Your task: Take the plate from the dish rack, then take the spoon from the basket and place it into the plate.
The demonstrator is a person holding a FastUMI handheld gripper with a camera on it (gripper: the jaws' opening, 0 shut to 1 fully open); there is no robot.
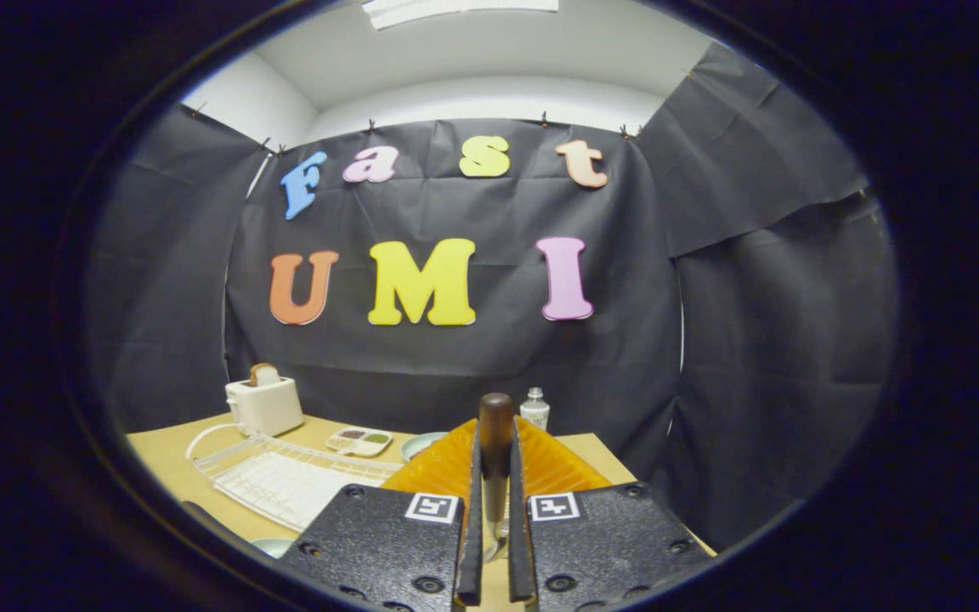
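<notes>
My gripper (495,450) is shut on a spoon (495,421). Its dark brown handle stands up between the two fingers, and its metal part shows lower in the gap. The spoon is held above the wooden table (166,463). A white wire dish rack (285,480) lies on the table left of the fingers. The pale rim of a plate (423,442) shows just beyond the left finger, partly hidden by it. Another pale rim (273,546) peeks out below the rack, close to the gripper's body; I cannot tell what it is.
A white toaster (264,404) with bread in it stands at the table's far left. A small divided tray (359,440) sits between rack and plate. A small bottle (534,408) stands at the back by the cloth wall.
</notes>
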